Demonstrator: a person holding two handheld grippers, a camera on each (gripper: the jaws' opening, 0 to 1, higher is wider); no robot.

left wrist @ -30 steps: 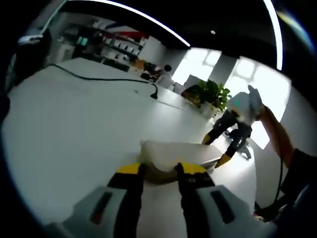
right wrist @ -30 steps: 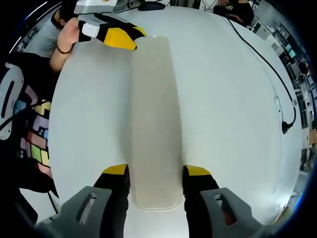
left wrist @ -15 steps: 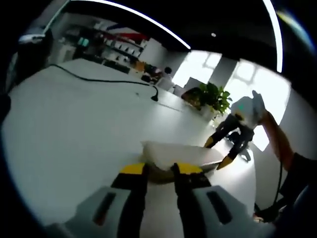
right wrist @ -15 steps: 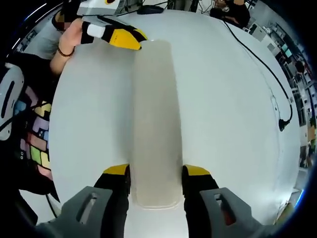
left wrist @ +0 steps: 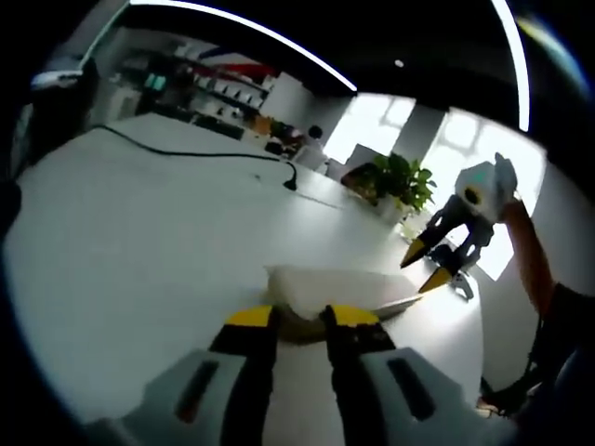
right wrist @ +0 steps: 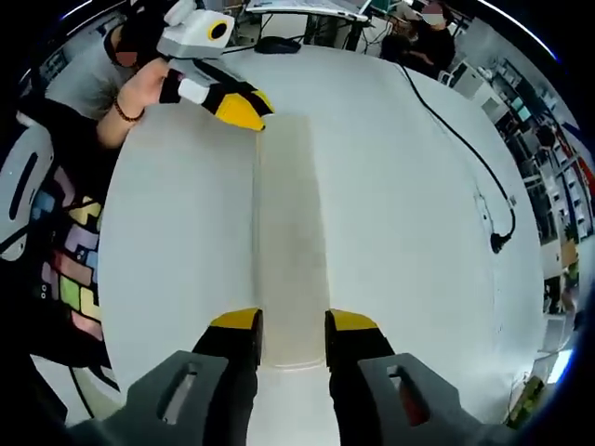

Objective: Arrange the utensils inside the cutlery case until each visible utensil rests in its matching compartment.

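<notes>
case contents hidden, utensils indiscernible

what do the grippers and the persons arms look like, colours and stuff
Each gripper has two black jaws with yellow tips on pale grey bodies: the left gripper, the right gripper. The left one, seen from the right gripper view, has a white patch behind its tips. The person wears a dark bracelet and a grey sleeve.

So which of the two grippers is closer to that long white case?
Left. The left gripper has its fingers pinched on one end of the case. The right gripper hangs open just off the other end, apparently not touching.
</notes>
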